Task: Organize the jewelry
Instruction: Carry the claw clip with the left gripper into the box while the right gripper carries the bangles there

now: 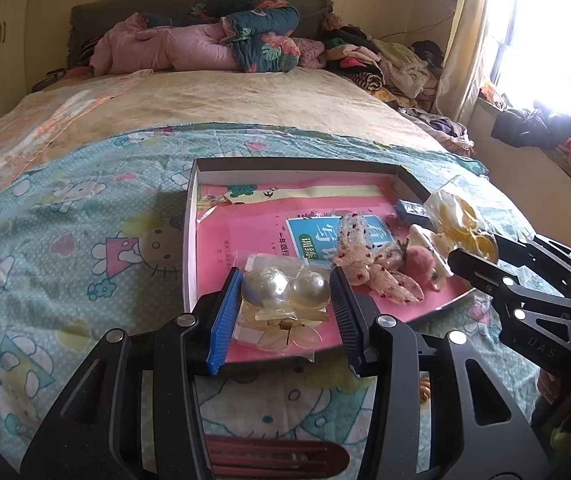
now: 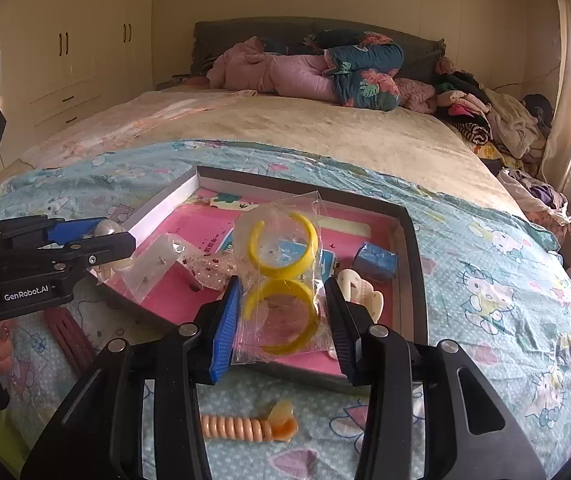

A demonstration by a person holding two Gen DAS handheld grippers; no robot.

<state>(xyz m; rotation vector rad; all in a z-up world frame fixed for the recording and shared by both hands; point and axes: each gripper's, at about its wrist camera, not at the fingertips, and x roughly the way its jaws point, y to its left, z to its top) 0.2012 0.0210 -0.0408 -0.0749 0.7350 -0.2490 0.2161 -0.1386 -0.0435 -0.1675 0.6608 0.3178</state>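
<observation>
A shallow box (image 1: 194, 216) with a pink lining lies on the bed. My left gripper (image 1: 285, 292) is shut on a clear bag with a pearl hair clip (image 1: 285, 292), held over the box's near edge. My right gripper (image 2: 281, 304) is shut on a clear bag of yellow hoops (image 2: 281, 276), also held over the box (image 2: 409, 280). That bag also shows in the left wrist view (image 1: 461, 216). In the box lie a lace bow (image 1: 369, 260), a pink pompom (image 1: 419, 260), a white clip (image 2: 359, 292) and a small blue box (image 2: 375, 262).
A dark red comb (image 1: 273, 460) lies on the Hello Kitty sheet (image 1: 65, 240) under my left gripper. An orange spiral hair tie with a clip (image 2: 249, 426) lies under my right gripper. Pillows and heaped clothes (image 1: 385, 60) sit at the bed's far end.
</observation>
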